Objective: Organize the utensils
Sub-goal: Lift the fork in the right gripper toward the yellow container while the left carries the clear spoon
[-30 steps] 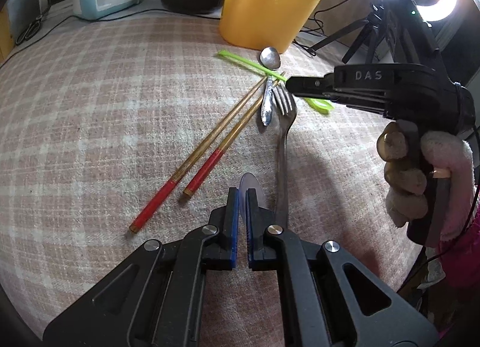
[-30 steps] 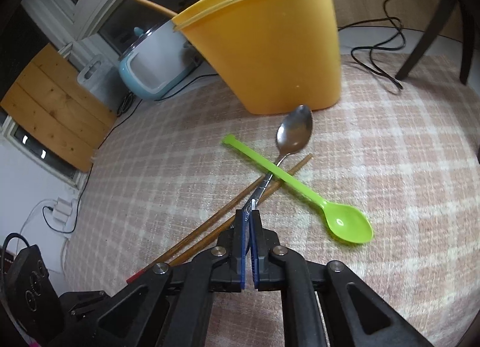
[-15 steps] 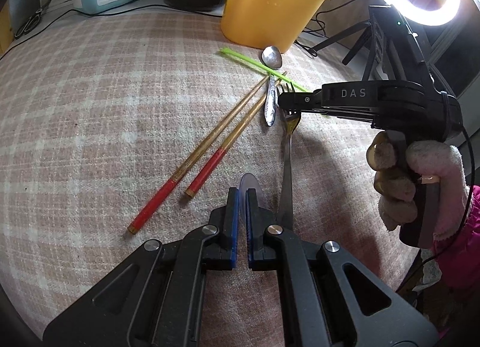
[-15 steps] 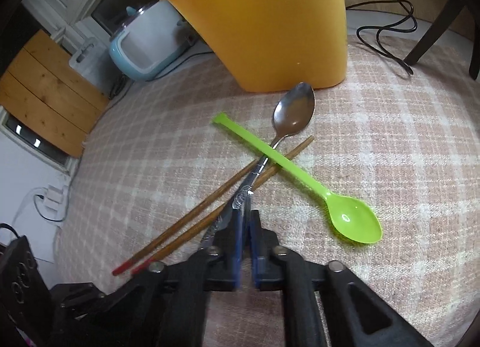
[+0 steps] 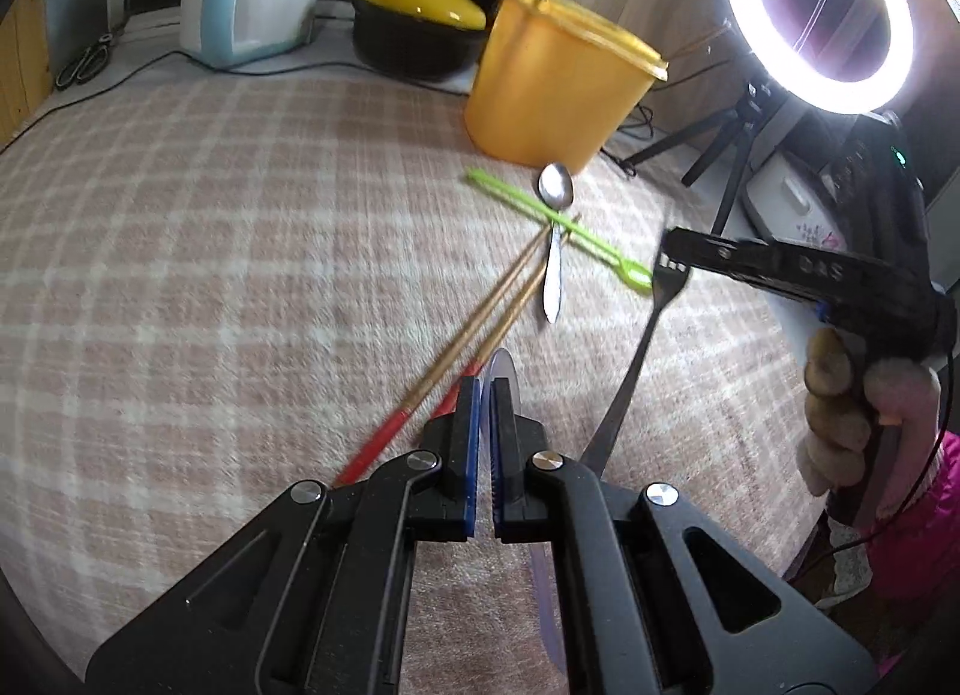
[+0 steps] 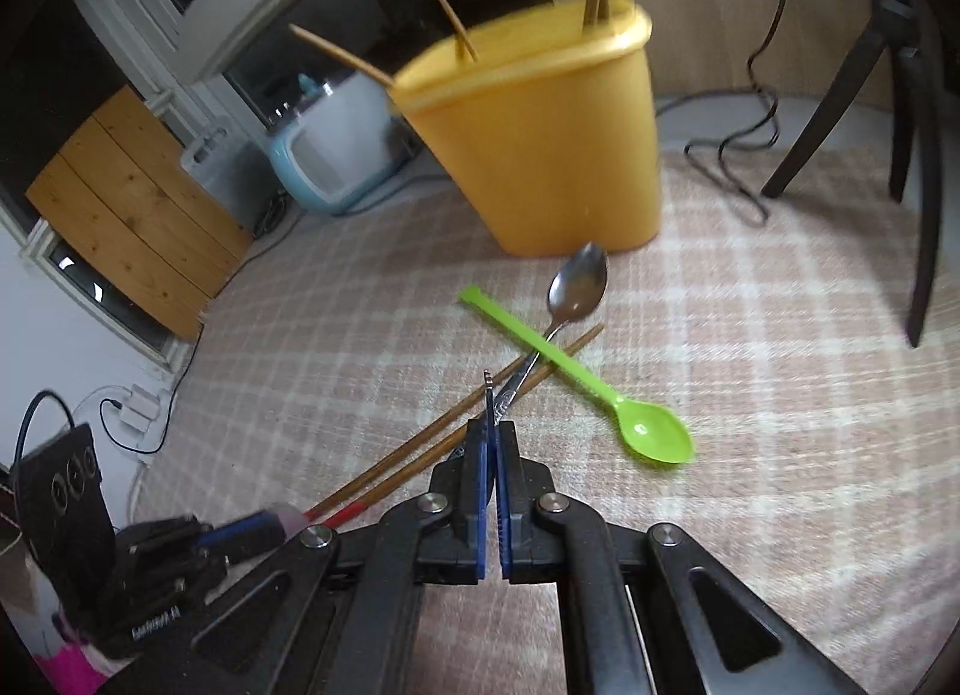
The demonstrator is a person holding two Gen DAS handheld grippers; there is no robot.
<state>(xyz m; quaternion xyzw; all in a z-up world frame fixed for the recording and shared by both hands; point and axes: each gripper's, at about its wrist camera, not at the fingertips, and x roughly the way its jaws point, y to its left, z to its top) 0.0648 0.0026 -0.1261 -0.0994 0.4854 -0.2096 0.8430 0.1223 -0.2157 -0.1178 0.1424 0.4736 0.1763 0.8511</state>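
While earlier flat on the cloth, the fork point(image 5: 636, 359) now hangs lifted, both claws clenched.

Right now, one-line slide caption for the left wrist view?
Left tongs pinch a translucent plastic utensil; right tongs hold a fork by its tines.

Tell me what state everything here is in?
Left gripper: shut on clear spoon.
Right gripper: shut on fork.
Tub: upright, sticks poking out.
Green spoon: lying across metal spoon.
Chopsticks: lying on cloth.
Ring light: on.
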